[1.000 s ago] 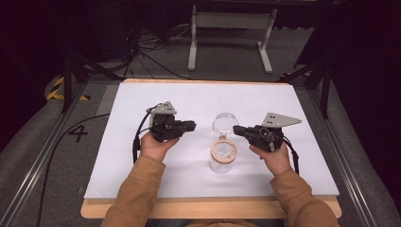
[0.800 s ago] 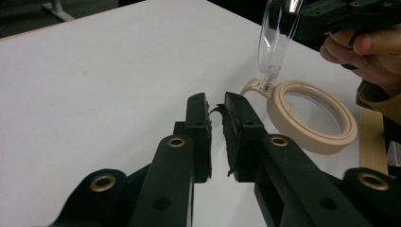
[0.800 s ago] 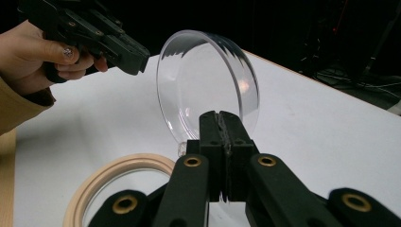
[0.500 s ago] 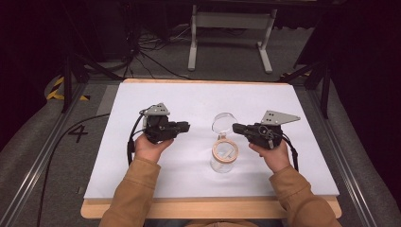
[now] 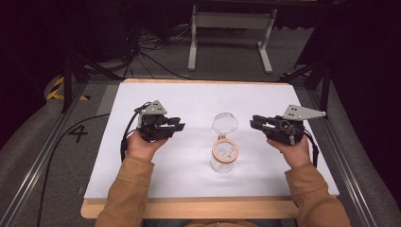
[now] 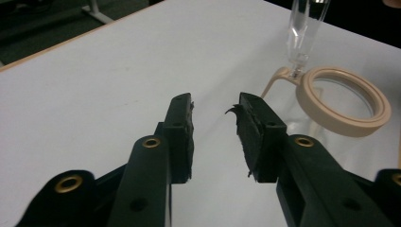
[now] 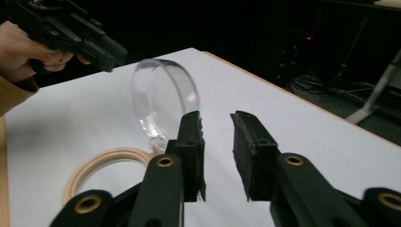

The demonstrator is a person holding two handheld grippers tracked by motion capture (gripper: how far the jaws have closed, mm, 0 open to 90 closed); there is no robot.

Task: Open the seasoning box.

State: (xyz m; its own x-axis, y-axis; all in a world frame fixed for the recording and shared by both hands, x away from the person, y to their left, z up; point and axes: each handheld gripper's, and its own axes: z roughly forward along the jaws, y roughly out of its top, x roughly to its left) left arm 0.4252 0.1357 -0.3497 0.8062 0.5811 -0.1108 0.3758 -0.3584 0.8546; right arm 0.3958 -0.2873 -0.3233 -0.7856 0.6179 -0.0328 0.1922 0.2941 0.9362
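A clear glass jar [image 5: 224, 158] with a tan rim [image 6: 345, 99] stands near the middle of the white table [image 5: 189, 104]. Its round clear lid [image 5: 224, 124] [image 7: 163, 97] is swung up and back on a hinge. My left gripper [image 5: 179, 126] [image 6: 215, 111] hovers to the left of the jar, jaws apart with nothing between them. My right gripper [image 5: 253, 122] [image 7: 215, 123] is held to the right of the jar at lid height, also open and empty. In the right gripper view the left gripper [image 7: 75, 35] shows at the top left.
A tan wooden edge [image 5: 203, 208] borders the table's near side. Cables [image 5: 142, 54] and a grey stand [image 5: 227, 23] lie on the floor beyond the far edge. A black cable [image 5: 52, 161] runs along the left side.
Both grippers have drawn away from the jar, the left one to the left and the right one to the right. The jar and its raised lid stay in place.
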